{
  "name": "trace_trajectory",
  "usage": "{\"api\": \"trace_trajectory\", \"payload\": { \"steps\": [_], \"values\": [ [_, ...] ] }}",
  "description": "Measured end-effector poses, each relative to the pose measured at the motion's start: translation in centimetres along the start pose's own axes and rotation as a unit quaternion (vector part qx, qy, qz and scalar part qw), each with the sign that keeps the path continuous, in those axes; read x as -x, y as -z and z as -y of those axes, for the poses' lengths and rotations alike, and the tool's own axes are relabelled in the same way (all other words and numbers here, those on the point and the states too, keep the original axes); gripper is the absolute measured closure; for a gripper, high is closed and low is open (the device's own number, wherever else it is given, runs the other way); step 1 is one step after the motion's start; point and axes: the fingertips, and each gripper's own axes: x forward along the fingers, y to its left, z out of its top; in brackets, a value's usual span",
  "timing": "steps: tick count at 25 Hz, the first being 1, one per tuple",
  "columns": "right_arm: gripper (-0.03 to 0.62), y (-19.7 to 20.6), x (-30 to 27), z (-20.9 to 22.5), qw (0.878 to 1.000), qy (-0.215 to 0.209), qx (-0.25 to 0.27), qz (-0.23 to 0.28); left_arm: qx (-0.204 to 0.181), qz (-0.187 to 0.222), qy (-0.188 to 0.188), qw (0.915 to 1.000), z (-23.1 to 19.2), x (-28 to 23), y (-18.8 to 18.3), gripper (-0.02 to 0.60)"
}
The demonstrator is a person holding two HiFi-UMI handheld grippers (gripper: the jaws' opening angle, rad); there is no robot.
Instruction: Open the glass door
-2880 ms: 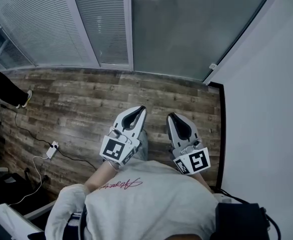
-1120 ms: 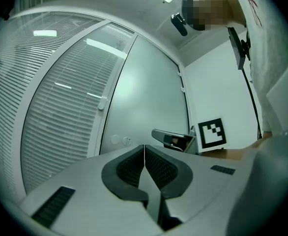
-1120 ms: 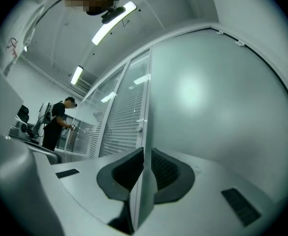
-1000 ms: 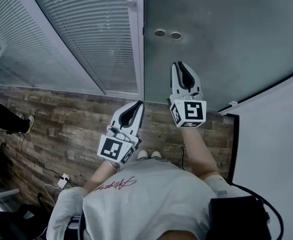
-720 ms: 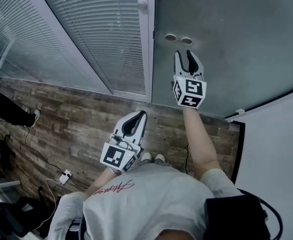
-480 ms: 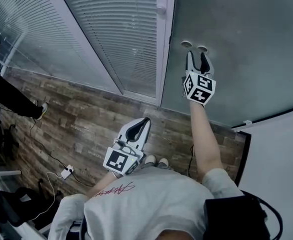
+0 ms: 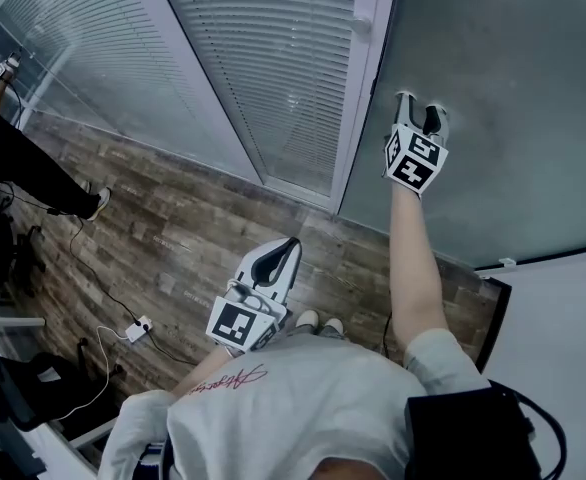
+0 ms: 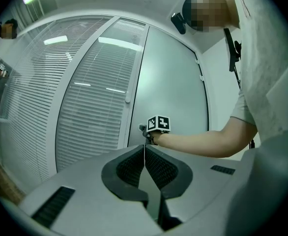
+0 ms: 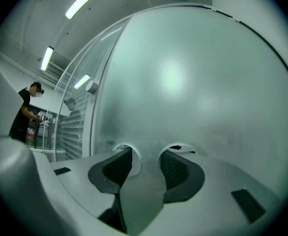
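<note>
Right gripper (image 7: pixel 420 109) is out at full reach, tips at the frosted door (image 7: pixel 503 58). Its jaws have just been opening and now stand wide, with only bare glass between them and nothing clamped. The tips sit by two round fittings (image 9: pixel 132 163) on the pane, close to the door's edge at the white post (image 7: pixel 371 78), with blinds (image 7: pixel 263 58) beyond.

Left gripper (image 7: pixel 289 245) hangs low by the body, jaws pressed together, empty.

The door itself looks like a big, stiff, heavy slab, probably slow to start moving. Its frosted face is smooth, so pads would likely skate on it. No handle shows on this side (the fittings are flat, little to pinch), so the best contact is likely a steady push beside those fittings, with no sharp knock on the glass.
</note>
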Motion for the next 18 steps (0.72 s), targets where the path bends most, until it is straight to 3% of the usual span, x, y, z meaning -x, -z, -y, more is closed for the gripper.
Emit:
{"api": "trace_trajectory", "payload": {
  "steps": [3, 5, 11, 18],
  "values": [
    [0.418, -0.2, -0.2, 0.2, 1.000, 0.011, 0.016, 0.008, 0.002, -0.002, -0.005, 1.0000, -0.3, 0.2, 0.1, 0.563],
    [0.461, -0.1, -0.1, 0.4, 1.000, 0.020, 0.018, 0.008, 0.004, -0.003, -0.005, 1.0000, -0.4, 0.3, 0.3, 0.563],
    [0.465, 0.2, 0.1, 0.2, 0.999, 0.040, 0.011, 0.003, 0.005, -0.002, 0.005, 1.0000, -0.4, -0.1, 0.2, 0.563],
    [0.467, 0.2, 1.3, -0.2, 1.000, 0.026, 0.011, 0.005, -0.007, 0.012, 0.001, 0.9999, -1.5, -0.6, -1.0, 0.563]
  ]
}}
